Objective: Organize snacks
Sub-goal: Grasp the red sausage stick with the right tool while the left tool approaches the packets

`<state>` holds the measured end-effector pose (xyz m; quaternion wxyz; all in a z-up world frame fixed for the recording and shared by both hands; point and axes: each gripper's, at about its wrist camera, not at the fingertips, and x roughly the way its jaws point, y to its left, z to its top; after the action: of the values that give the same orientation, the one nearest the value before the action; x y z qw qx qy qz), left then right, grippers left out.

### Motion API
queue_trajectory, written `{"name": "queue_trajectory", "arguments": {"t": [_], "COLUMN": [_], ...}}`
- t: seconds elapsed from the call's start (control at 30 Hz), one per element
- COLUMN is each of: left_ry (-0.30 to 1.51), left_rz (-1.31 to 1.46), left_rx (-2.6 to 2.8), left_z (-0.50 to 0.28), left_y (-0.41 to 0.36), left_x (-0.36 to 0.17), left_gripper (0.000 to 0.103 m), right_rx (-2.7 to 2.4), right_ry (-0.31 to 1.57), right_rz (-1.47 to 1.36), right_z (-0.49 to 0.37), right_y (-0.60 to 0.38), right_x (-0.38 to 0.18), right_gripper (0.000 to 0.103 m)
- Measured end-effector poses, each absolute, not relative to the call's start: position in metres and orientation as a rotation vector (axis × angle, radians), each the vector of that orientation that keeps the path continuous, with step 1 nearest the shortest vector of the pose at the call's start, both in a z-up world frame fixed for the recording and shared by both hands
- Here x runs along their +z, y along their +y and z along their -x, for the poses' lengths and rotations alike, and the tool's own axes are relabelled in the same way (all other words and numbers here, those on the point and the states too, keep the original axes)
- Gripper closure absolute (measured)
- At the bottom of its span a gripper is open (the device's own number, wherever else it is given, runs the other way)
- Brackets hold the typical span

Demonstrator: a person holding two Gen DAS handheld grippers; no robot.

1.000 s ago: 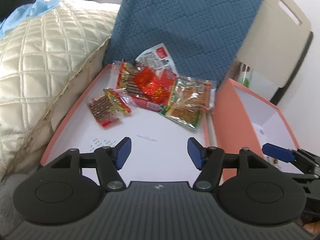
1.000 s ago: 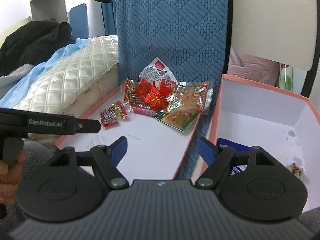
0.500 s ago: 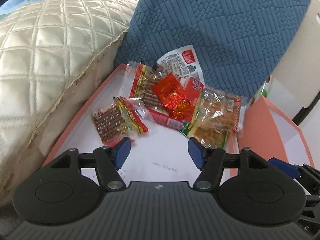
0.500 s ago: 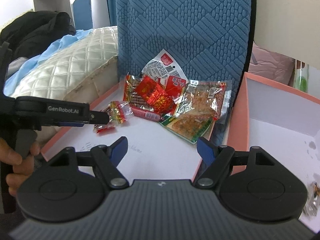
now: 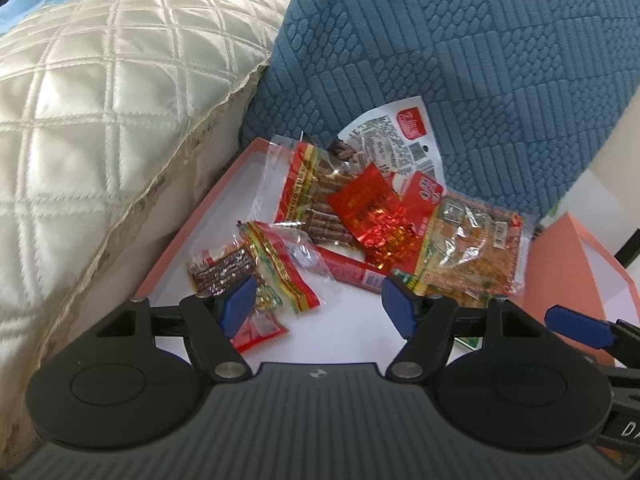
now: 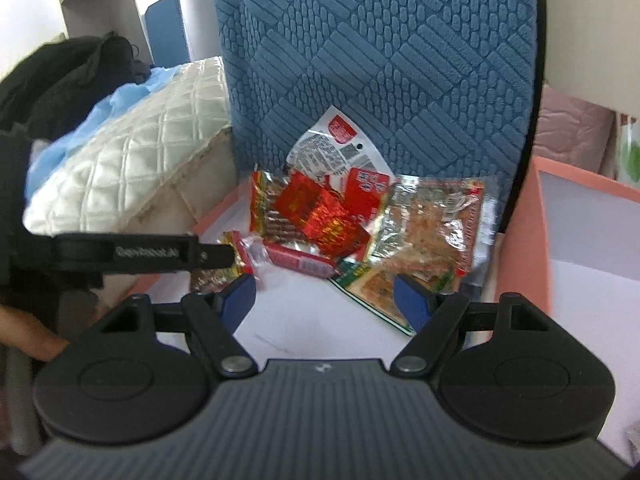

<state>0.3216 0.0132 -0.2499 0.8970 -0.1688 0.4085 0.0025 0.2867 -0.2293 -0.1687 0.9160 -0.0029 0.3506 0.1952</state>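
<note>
Hovering wide apart and empty, the left gripper (image 5: 316, 306) with blue pads has just been opening more; nothing sits between its jaws. The right gripper (image 6: 324, 300) is open and empty too. Shiny crinkly snack packets (image 5: 360, 216) lie piled mid-frame on the flat pink-edged white tray (image 5: 192, 236). Slippery wrappers overlap, so one pinch might drag two, or both tools could bump.

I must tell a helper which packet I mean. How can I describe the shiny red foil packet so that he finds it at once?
Look at the big blue cushion; a shallow pink tray lies at its foot with a pile of snacks. The red foil packet lies on top, in the middle of that pile. It alone is crinkled, mirror-bright red with gold print; its neighbours are clear bags showing brown food.
</note>
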Motion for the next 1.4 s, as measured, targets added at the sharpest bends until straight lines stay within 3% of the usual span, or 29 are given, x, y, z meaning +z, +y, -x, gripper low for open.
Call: {"name": "queue_trajectory", "arguments": {"t": [0.5, 0.7, 0.83, 1.13, 1.4], "left_ry": [0.902, 0.929, 0.931, 0.937, 0.968], "left_rz": [0.417, 0.374, 0.336, 0.355, 0.297], "left_rx": [0.042, 0.066, 0.045, 0.035, 0.023], "left_z": [-0.368, -0.367, -0.365, -0.36, -0.357], "left_y": [0.041, 0.045, 0.044, 0.044, 0.039], "left_x": [-0.273, -0.288, -0.292, -0.293, -0.29], "left_gripper": [0.029, 0.029, 0.02, 0.016, 0.012], "right_rx": [0.413, 0.457, 0.519, 0.636, 0.66], "right_ry": [0.805, 0.847, 0.871, 0.847, 0.869], "right_rz": [0.008, 0.069, 0.167, 0.37, 0.446], "right_z": [-0.354, -0.38, -0.392, -0.394, -0.385], "right_y": [-0.218, -0.203, -0.187, -0.154, -0.151], "right_x": [-0.198, -0.217, -0.232, -0.253, -0.259], "right_gripper": [0.029, 0.044, 0.045, 0.048, 0.066]}}
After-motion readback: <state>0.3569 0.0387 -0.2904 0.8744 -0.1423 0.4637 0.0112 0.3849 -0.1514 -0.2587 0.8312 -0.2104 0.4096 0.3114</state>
